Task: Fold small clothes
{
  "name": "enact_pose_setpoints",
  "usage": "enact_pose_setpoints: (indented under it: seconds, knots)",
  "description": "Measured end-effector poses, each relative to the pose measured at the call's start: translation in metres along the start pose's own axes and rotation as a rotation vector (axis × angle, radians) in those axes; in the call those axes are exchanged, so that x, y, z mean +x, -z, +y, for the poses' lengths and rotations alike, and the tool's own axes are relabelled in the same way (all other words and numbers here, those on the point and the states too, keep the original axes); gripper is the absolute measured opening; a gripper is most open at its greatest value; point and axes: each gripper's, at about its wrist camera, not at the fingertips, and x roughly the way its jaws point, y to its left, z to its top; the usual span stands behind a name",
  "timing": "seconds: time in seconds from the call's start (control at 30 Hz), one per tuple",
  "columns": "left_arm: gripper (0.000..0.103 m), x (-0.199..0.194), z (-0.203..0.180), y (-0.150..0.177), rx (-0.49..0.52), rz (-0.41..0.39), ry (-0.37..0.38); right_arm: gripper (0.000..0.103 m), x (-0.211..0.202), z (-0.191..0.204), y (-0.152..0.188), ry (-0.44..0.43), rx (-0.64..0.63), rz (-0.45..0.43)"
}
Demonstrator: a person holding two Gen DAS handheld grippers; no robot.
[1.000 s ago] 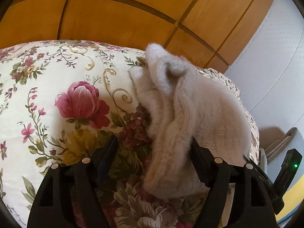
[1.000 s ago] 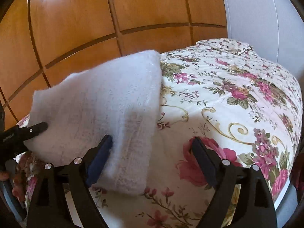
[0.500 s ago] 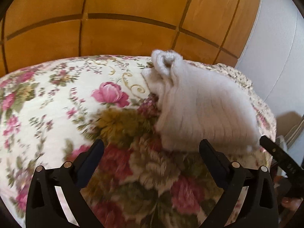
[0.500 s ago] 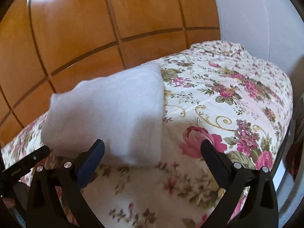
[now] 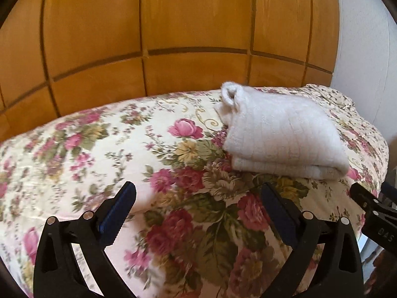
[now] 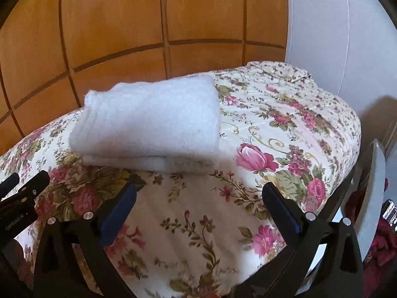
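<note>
While the left tongs [image 5: 198, 204] and the right tongs [image 6: 199, 207] are both hanging spread wide with nothing between their blue pads, the white knitted garment [image 5: 280, 134] is lying folded into a thick bundle on the floral bedspread [image 5: 104, 154]. It is resting toward the far edge of the bed, near the wooden panelled wall [image 5: 173, 24], well apart from both pairs of tongs and touched by neither.

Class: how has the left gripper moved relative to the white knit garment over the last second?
Yes. The left gripper has backed away from the white knit garment, which lies folded on the floral bedspread, no longer between its open jaws.
</note>
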Motion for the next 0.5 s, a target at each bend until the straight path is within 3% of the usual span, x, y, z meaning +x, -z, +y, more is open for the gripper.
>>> enact_pose_setpoints:
  seconds: [0.5]
  knots:
    - [0.099, -0.044, 0.002, 0.004, -0.010, -0.032, -0.024, 0.101, -0.045, 0.005, 0.006, 0.021, -0.021, -0.060]
